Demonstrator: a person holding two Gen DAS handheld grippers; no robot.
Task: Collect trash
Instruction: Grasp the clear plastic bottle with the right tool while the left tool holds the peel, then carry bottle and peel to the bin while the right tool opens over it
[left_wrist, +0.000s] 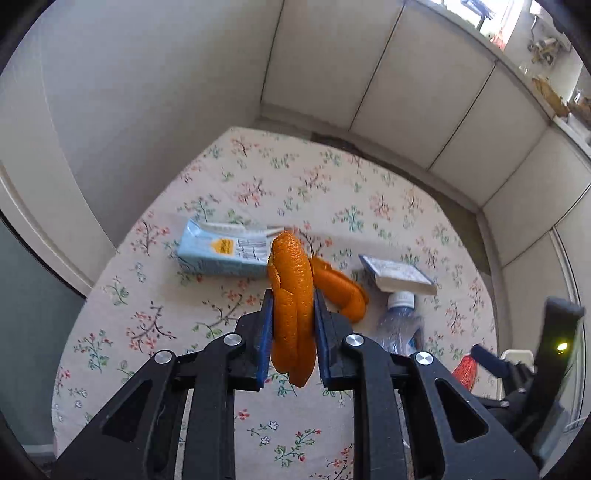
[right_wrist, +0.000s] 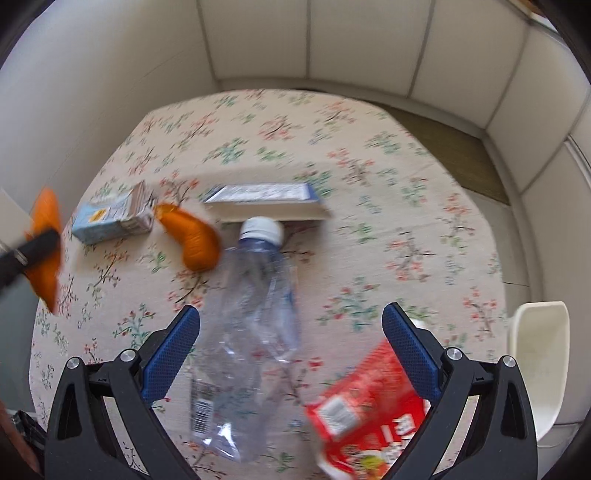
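Peel clamped in the left gripper (left_wrist: 293, 325), lifted clear of the floral tablecloth (left_wrist: 207, 184).
Orange peel (left_wrist: 291, 306) hangs loosely between the pads, so carry it level; right gripper (right_wrist: 291, 354) gapes wide over the crushed plastic bottle (right_wrist: 251, 314), beside the red wrapper (right_wrist: 369, 417).

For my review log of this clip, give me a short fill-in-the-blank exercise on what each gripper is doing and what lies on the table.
1. The left gripper is shut on a piece of orange ____.
2. The right gripper is ____, above the clear plastic bottle.
3. The bottle's white cap points toward the ____.
4. The snack wrapper is ____ in color.

Missing words: peel; open; book; red
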